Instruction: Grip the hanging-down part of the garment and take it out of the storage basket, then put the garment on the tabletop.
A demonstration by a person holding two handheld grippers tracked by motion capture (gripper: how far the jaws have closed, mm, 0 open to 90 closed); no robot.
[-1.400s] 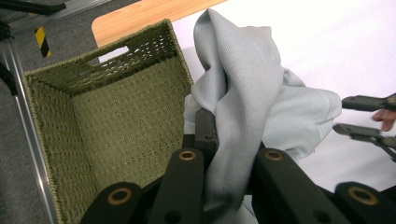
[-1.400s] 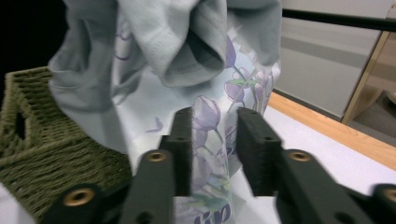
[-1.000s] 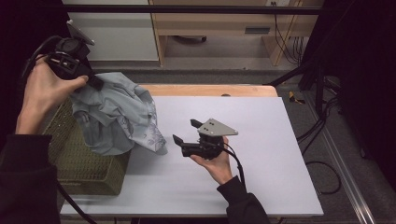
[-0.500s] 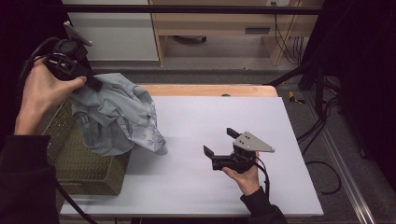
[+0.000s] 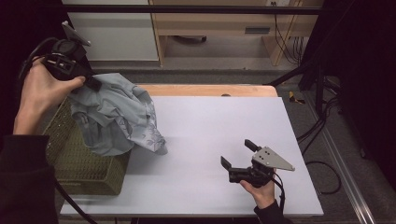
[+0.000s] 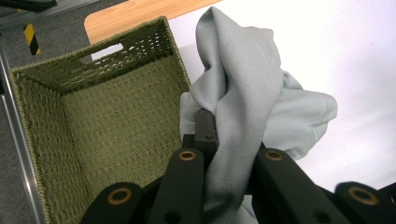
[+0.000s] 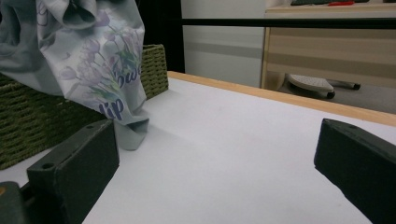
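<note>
- The left gripper is raised above the table's left edge, its fingers clenched on a bunched fold of the pale grey garment.
- The garment hangs from that grip. Most of it drapes over the rim of the green woven basket, and its lower tip rests on the white table just beside the basket's right wall.
- In the right gripper view the garment shows a print of purple flowers and some lettering on the part that hangs down.
- In the left gripper view the basket lies open below the gripper, with the cloth beside its inner wall; its floor looks bare there.
- The basket stands at the left edge of the table, toward the near-left corner.
- The right gripper is held low over the table near its near-right corner, well apart from the garment. Its fingers have just been opening and stand released, wide apart, with nothing between them but the bare tabletop.
- The right gripper points toward the garment and basket.
</note>
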